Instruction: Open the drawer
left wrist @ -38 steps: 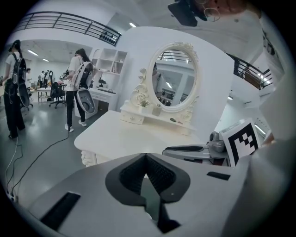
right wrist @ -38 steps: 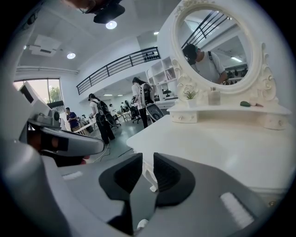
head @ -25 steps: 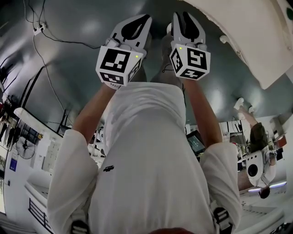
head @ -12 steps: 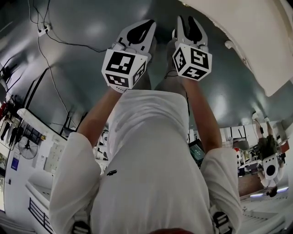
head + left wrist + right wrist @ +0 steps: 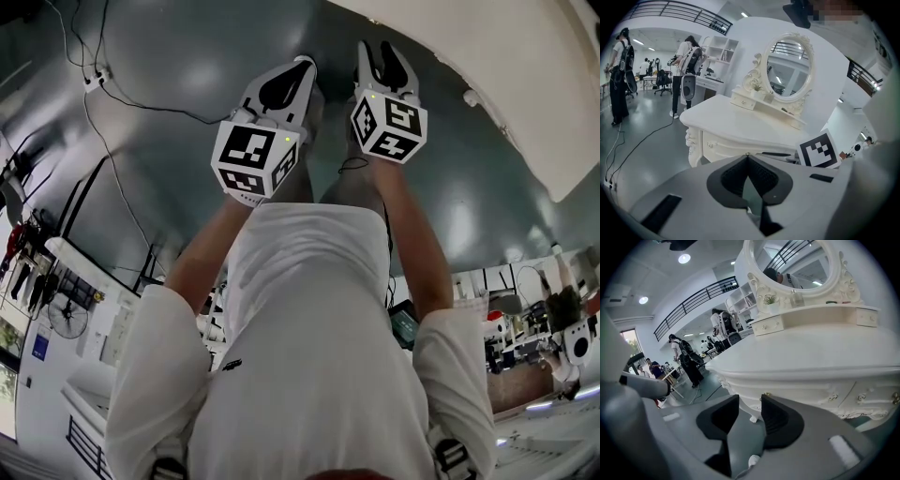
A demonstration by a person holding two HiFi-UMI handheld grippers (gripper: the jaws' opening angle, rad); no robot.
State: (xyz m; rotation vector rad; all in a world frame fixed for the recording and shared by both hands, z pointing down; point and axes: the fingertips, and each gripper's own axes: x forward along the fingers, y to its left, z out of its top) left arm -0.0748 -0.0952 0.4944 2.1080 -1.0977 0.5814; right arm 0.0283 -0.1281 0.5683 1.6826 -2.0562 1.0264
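Observation:
The white dressing table point(image 5: 525, 75) stands at the upper right of the head view, ahead of both grippers. Its front drawers carry small knobs point(image 5: 860, 397), and a front drawer point(image 5: 711, 145) also shows in the left gripper view. My left gripper point(image 5: 305, 66) is shut, its tips meeting with nothing between them point(image 5: 747, 154). My right gripper point(image 5: 384, 52) has its jaws opening, with a clear gap and nothing held point(image 5: 750, 401). Both hang side by side in the air, short of the table and touching nothing.
An oval mirror point(image 5: 790, 65) and small upper drawers point(image 5: 768, 325) sit on the tabletop. A cable point(image 5: 141, 89) and power strip point(image 5: 94, 80) lie on the grey floor to the left. People stand further back point(image 5: 686, 61), point(image 5: 684, 357).
Both grippers have sunk a little toward the floor and the table. The right gripper's jaws have spread apart. The left gripper's jaws stay together.

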